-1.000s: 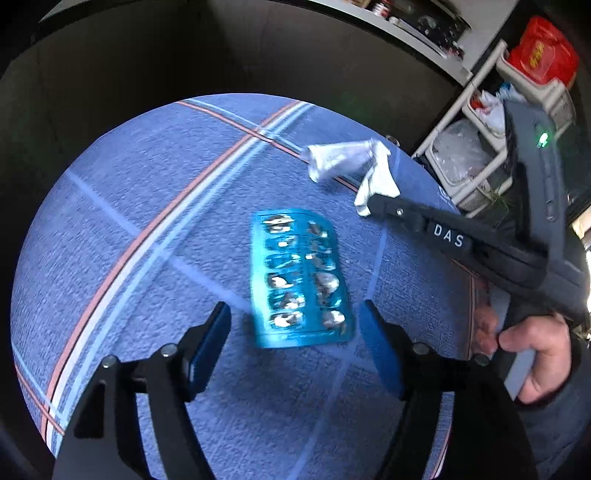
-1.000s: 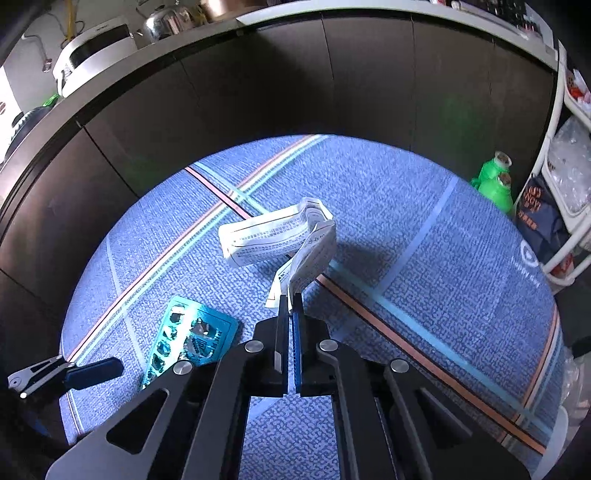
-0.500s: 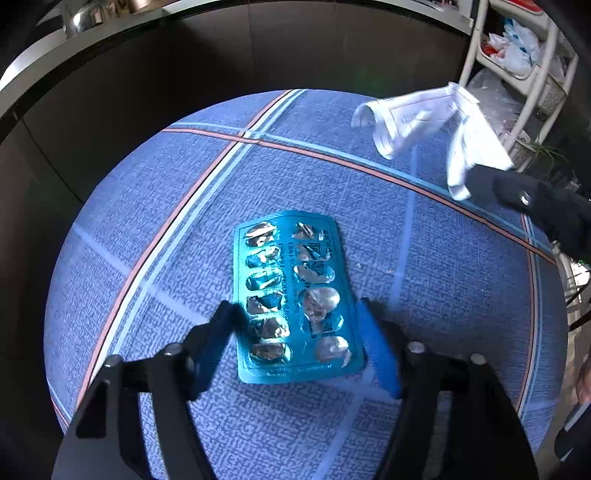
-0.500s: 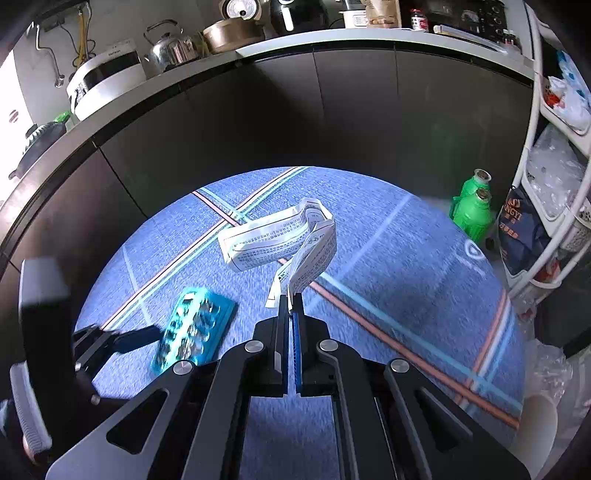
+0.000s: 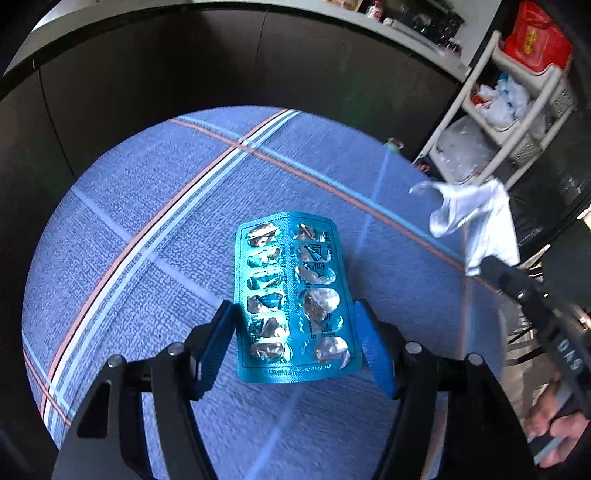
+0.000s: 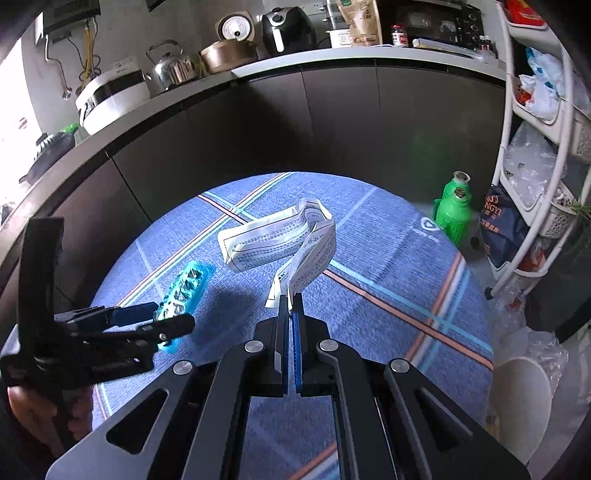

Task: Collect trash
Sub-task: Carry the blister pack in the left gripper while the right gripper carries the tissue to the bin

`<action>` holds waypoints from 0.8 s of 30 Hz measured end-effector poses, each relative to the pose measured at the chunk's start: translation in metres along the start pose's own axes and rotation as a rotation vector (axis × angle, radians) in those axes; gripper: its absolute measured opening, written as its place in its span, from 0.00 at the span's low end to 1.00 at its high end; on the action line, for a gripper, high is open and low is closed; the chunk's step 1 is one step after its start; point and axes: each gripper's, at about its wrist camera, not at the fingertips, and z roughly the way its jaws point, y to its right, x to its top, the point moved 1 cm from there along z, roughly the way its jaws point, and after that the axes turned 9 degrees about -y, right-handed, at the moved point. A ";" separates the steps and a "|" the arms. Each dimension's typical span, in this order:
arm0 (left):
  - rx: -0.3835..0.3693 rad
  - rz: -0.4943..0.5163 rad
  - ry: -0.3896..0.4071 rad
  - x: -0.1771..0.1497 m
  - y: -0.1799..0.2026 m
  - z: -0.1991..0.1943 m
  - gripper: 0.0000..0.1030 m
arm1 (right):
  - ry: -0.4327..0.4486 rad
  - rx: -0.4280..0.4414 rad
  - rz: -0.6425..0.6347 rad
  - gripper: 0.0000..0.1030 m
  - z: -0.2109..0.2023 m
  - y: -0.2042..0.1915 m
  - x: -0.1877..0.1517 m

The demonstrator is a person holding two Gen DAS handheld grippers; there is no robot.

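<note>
A round tabletop (image 5: 155, 206) covered in blue woven cloth with orange, white and pale-blue stripes fills both views. Dark cabinet fronts (image 6: 332, 122) curve around its far side under a pale counter carrying a steel kettle (image 6: 170, 68), a white rice cooker (image 6: 110, 94) and a black air fryer (image 6: 284, 31). A white shelf rack (image 6: 532, 177) stuffed with plastic bags stands to the right, with green plastic bottles (image 6: 456, 214) at its foot.

The teal foil blister pack with burst silver pockets (image 5: 295, 299) sits between the fingers of the left gripper (image 5: 295, 343). Its long edges touch the blue pads (image 5: 371, 347) on both sides, so the fingers are clamped on it, and in the right wrist view the pack (image 6: 184, 291) tilts clear of the cloth, with a shadow beneath it.

The right gripper (image 6: 293, 306) has its fingers pressed together on the lower end of a folded white printed paper leaflet (image 6: 280, 240), which curls up above the tabletop, near the table's right edge in the left wrist view (image 5: 476, 221).

The cloth between the two grippers is bare. The tabletop's rim lies close to the cabinets behind and to the rack on the right; a white round-rimmed container (image 6: 517, 398) with a plastic liner sits low beside the table's right edge.
</note>
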 end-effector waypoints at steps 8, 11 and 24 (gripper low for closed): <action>-0.078 0.045 0.059 -0.009 0.034 -0.043 0.64 | 0.067 0.006 0.055 0.02 -0.050 0.013 -0.024; -0.101 0.081 0.080 -0.015 0.057 -0.059 0.64 | 0.098 -0.008 0.079 0.02 -0.073 0.023 -0.034; -0.182 0.255 0.083 -0.031 0.167 -0.072 0.64 | 0.184 -0.112 0.243 0.02 -0.154 0.095 -0.098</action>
